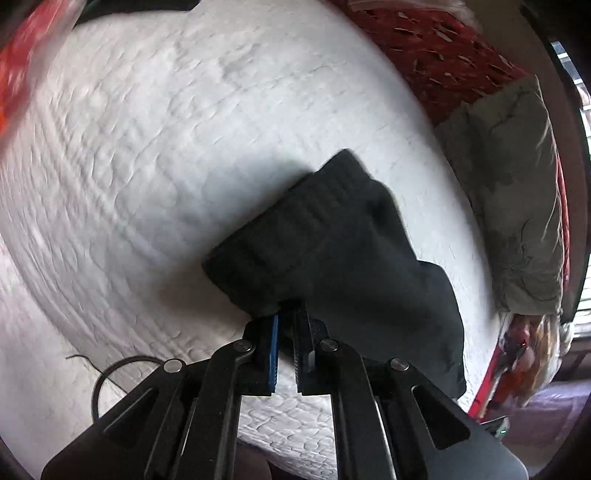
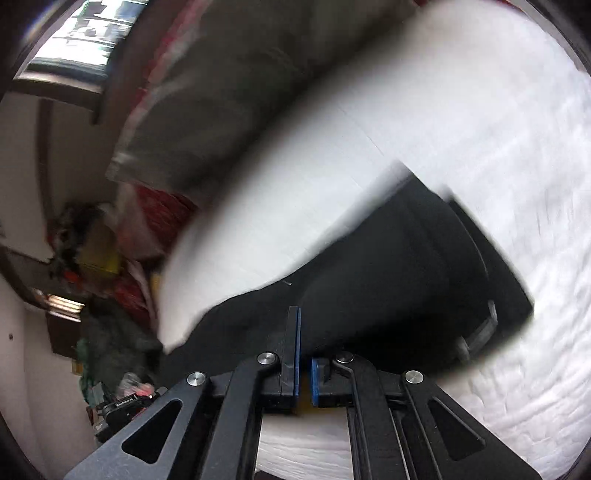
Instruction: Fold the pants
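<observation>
In the left wrist view we see the fingers point(image 1: 274, 354) of our left gripper point(image 1: 286, 314) drawn close together, pinching the near edge of the black pants point(image 1: 332, 251) at their tips. A blue pad lines the inner face of one finger. The cloth bunches where we grip it and spreads away from the tips: a thicker folded band with ribbed stitching, probably the waistband, runs forward and to the left, and a flatter flap hangs down to the right toward the mattress edge.

In the right wrist view the fingers point(image 2: 293, 354) of our right gripper point(image 2: 303, 332) stand close too, with only a thin slit between the blue pads. The black fabric lies over and around the tips, one finger largely buried under it, so we judge that we are holding the pants here as well. From the tips the garment stretches forward and to the right as one broad dark panel that ends in a straight hem; the picture is smeared.

The pants rest on a white quilted mattress point(image 1: 147, 147). Along its far side lie a grey-green pillow point(image 1: 517, 206) and a red patterned blanket point(image 1: 436, 48). A thin dark cable point(image 1: 107, 373) curls on the mattress beside our left gripper. A bright window point(image 2: 85, 33) shows in the right wrist view.
</observation>
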{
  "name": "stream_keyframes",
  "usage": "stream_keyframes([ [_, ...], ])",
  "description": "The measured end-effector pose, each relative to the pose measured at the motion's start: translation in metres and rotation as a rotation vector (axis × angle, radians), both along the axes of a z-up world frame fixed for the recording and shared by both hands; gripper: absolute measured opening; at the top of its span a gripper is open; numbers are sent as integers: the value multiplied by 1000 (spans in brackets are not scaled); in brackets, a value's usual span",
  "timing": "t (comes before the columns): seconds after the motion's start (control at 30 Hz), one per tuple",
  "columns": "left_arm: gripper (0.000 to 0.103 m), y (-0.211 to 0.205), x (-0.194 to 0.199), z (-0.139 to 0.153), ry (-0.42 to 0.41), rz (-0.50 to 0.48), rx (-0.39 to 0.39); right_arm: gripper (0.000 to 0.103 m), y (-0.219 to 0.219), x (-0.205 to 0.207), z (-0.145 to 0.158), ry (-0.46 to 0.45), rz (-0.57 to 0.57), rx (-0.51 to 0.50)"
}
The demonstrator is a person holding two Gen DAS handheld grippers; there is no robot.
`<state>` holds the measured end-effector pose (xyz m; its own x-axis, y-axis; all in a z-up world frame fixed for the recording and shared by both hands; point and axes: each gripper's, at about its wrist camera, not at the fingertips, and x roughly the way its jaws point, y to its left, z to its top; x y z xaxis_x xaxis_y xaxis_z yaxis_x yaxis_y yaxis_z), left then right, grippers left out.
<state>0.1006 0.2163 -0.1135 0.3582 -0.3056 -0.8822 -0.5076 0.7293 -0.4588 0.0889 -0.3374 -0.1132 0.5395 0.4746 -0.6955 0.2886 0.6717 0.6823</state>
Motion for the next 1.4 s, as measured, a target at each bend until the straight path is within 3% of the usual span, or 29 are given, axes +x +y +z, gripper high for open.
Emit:
stream_keyframes([
  [0.1,4,3,-5,11,-40,-8,29,3,3,-8,-23,43,-26,31],
  [0.23,5,7,-9,0,-8,-12,38,3,5,-15,-11,-35,-17,55],
  [0.33,7,6,-14,-4,3,-8,13,8,10,-14,-25,40,15,19],
  [0.43,15,4,-31,5,-14,-34,19,13,2,-24,-31,53,10,58],
  [0.57,16,5,-57,23,-64,-75,6,20,-23,-45,-10,24,-6,101],
  [0.67,16,6,-68,47,-124,-85,48,35,-58,-63,16,-55,-92,66],
  [0.77,17,11,-55,72,-171,-80,119,40,-78,-61,30,-79,-156,-20],
  [0.9,41,21,-17,81,-131,-82,191,40,-71,-33,25,-53,-118,-56],
  [0.97,41,24,0,79,-109,-88,214,40,-65,-23,22,-51,-88,-87],
  [1.2,41,24,36,58,-52,-132,134,40,-46,17,6,-6,-12,-203],
  [1.4,44,9,53,50,-19,-207,145,40,-40,25,-7,11,52,-239],
])
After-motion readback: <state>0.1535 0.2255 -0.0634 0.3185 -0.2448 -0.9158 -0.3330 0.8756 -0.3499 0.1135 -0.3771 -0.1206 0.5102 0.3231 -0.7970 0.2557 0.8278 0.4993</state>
